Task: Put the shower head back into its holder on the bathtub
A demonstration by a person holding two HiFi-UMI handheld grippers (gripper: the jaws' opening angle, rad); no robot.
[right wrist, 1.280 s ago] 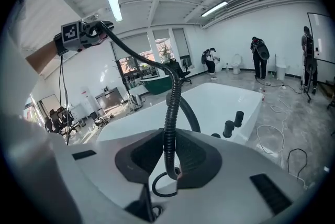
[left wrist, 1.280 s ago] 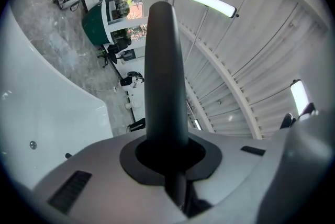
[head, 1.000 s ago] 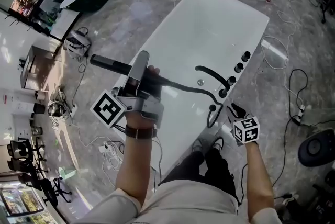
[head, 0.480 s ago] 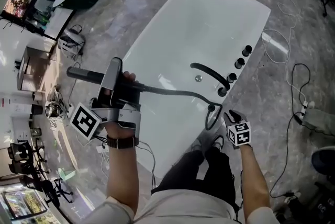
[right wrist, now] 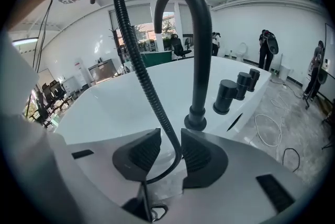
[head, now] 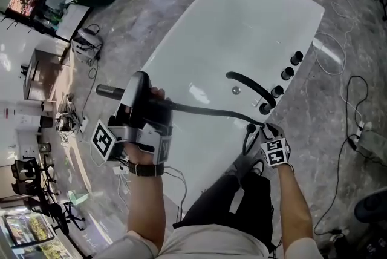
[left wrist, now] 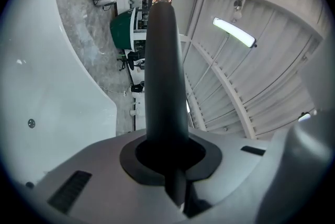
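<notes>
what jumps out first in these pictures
A white bathtub fills the head view's middle. The left gripper is clamped on a black shower head over the tub's left rim, and its black hose runs down to the right gripper, between its opening jaws, beside the curved black faucet.

The right gripper (right wrist: 171, 150), jaws opening, straddles the black hose (right wrist: 139, 63) before the faucet (right wrist: 201, 60).

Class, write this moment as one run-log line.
left tongs: shut on shower head | right tongs: opening, hose between
</notes>
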